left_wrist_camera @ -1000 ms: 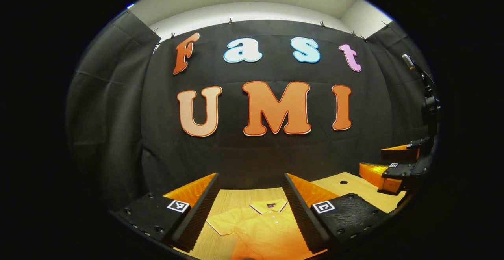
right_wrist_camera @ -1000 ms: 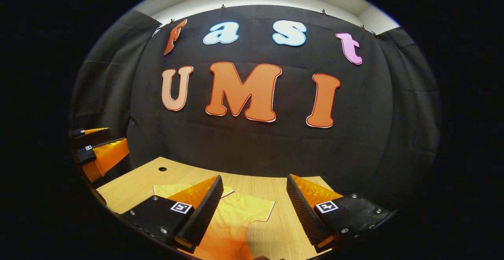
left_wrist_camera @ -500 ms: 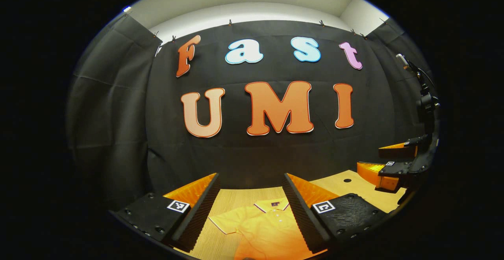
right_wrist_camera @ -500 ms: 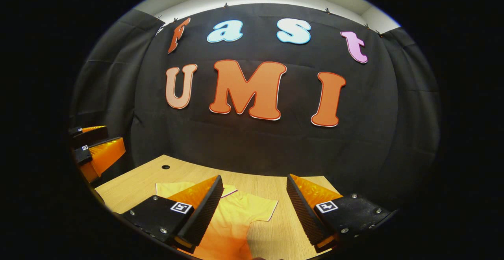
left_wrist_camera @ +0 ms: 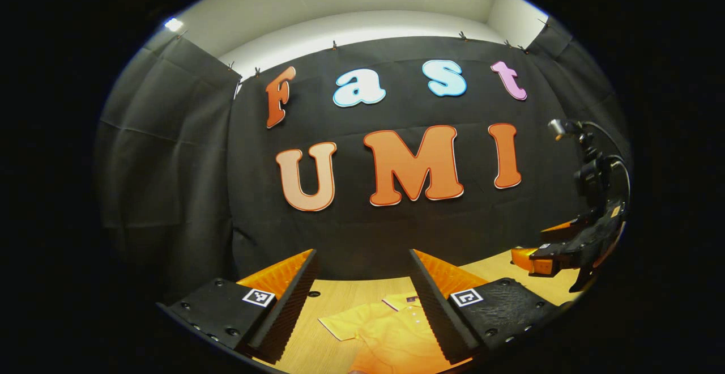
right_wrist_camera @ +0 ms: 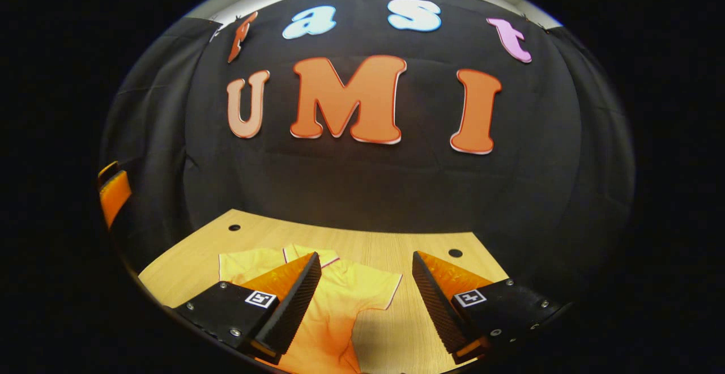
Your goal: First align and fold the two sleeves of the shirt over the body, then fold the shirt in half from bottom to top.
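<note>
A yellow short-sleeved polo shirt (left_wrist_camera: 391,334) lies flat on the wooden table (left_wrist_camera: 323,300), collar toward the booth wall. In the left gripper view my left gripper (left_wrist_camera: 362,300) hangs open above the shirt's collar and one sleeve, nothing between its fingers. The right gripper (left_wrist_camera: 558,246) appears at the far right of that view, above the table. In the right gripper view the shirt (right_wrist_camera: 351,294) shows its collar and both sleeves, and my right gripper (right_wrist_camera: 367,300) is open above its right sleeve, holding nothing. The left gripper (right_wrist_camera: 113,192) peeks in at the left edge there.
The table (right_wrist_camera: 391,249) has small round holes near its back corners (right_wrist_camera: 234,228) (right_wrist_camera: 455,253). Black cloth walls close in the booth behind and on both sides. Bare wood lies to the right of the shirt.
Both grippers have shifted: the right one has tipped down, bringing more table and shirt into view. In the left gripper view the shirt has slid rightward. Both stay open.
</note>
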The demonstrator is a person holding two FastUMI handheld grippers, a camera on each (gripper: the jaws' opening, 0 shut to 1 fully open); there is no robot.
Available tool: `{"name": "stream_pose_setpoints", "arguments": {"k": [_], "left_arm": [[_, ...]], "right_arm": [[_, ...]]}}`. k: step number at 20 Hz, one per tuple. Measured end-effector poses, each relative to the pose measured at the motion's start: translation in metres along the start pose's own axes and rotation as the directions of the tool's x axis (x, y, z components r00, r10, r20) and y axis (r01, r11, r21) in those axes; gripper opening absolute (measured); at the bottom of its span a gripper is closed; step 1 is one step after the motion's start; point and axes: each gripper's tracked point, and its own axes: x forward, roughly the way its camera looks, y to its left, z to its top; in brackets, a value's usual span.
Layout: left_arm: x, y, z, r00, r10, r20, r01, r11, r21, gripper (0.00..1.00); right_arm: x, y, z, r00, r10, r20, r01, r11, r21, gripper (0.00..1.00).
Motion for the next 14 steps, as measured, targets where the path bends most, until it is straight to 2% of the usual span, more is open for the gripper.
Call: {"name": "stream_pose_setpoints", "arguments": {"k": [3,6,8,9,12,14], "left_arm": [[0.0,0.002,-0.001,1.0,0.026,-0.009,-0.026,1.0,0.0,0.96],[-0.001,0.006,-0.009,0.998,0.045,-0.043,-0.045,0.999,-0.004,0.96],[-0.002,0.006,-0.014,0.997,0.042,-0.064,-0.043,0.999,-0.011,0.97],[-0.001,0.007,-0.019,0.996,0.037,-0.08,-0.039,0.999,-0.015,0.96],[-0.004,0.006,-0.049,0.988,0.015,-0.155,-0.021,0.999,-0.039,0.96],[-0.004,0.016,-0.054,0.985,0.038,-0.169,-0.043,0.999,-0.028,0.97]], "right_arm": [[0.031,-0.026,-0.029,0.989,-0.021,-0.143,0.028,0.998,0.048,0.98],[0.062,-0.043,-0.059,0.961,-0.036,-0.274,0.052,0.997,0.054,0.98],[0.079,-0.039,-0.072,0.937,0.011,-0.35,0.018,0.997,0.079,0.99],[0.087,-0.034,-0.079,0.919,0.044,-0.391,-0.003,0.995,0.104,0.98],[0.106,-0.032,-0.114,0.83,0.102,-0.549,-0.008,0.985,0.171,0.99],[0.122,-0.032,-0.127,0.796,0.109,-0.596,0.016,0.979,0.201,0.98]]}}
